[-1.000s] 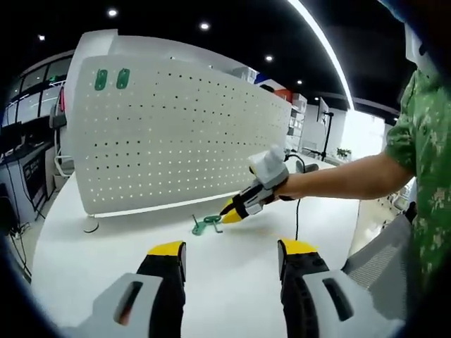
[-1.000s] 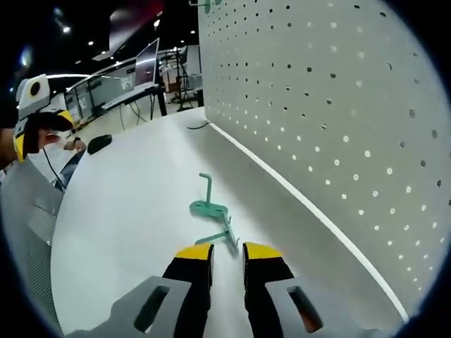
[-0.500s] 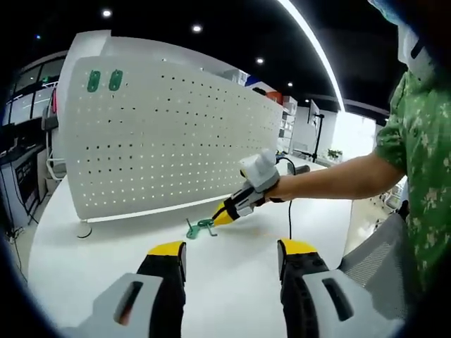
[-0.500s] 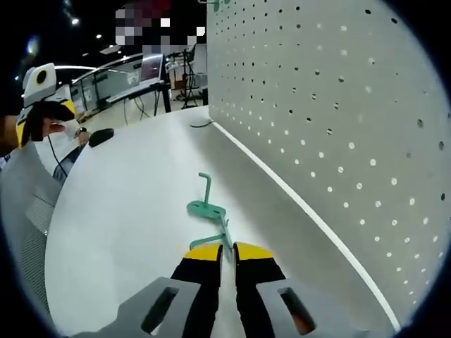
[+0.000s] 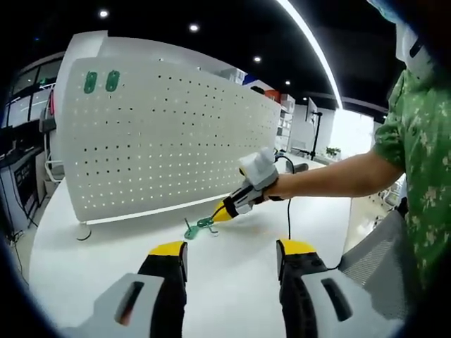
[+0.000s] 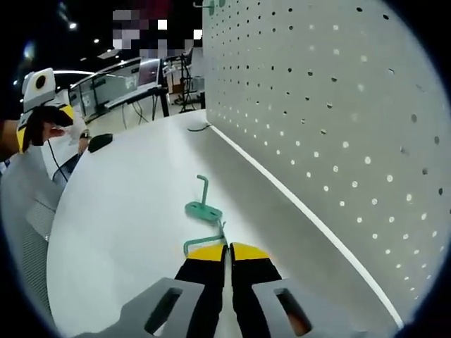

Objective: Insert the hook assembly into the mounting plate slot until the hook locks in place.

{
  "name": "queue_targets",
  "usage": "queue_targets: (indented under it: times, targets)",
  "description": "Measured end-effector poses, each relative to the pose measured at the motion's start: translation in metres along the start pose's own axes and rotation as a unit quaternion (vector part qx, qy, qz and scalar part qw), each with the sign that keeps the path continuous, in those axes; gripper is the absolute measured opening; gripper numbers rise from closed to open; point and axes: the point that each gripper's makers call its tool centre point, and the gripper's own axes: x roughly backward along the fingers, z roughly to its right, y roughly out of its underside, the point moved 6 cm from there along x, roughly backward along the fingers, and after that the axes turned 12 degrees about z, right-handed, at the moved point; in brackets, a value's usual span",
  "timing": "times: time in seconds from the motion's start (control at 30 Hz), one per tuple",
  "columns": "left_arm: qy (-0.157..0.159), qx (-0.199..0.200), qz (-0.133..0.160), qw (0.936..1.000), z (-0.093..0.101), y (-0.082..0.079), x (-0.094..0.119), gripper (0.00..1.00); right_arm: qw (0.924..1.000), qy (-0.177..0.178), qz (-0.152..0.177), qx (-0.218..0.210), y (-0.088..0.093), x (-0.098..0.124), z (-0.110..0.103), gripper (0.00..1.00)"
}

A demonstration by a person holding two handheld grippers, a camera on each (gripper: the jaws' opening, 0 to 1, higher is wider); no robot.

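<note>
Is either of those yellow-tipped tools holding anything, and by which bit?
The right tool pinches the green hook by the thin wire end nearest it. The left tool is open, holding nothing.

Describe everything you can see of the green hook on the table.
The hook is teal green, seemingly thin bent rod fixed to a small flat plate. One rod end stands up from the plate, bent at its top; another part runs toward the right tongs, which are closed on it. It sits on the white table or just above it, in front of the pegboard, apart from it. In the left gripper view it appears small at the tongs' tips.
</note>
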Motion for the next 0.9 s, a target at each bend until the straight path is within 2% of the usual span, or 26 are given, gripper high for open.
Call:
queue_targets:
  times: [0.13, 0.57, 0.9]
  targets:
    - [0.003, -0.002, 0.001, 1.0, 0.002, -0.001, -0.001, 0.52, 0.9994, 0.003, 0.001, -0.035, -0.001, 0.004, 0.0, 0.0]
    - [0.015, -0.017, -0.001, 0.9997, 0.005, -0.004, -0.003, 0.51, 0.9987, 0.004, -0.007, -0.051, -0.003, 0.011, -0.003, 0.0]
    - [0.033, -0.042, -0.009, 0.9986, 0.014, -0.003, -0.009, 0.49, 0.9978, -0.005, -0.015, -0.065, -0.009, 0.018, -0.016, 0.0]
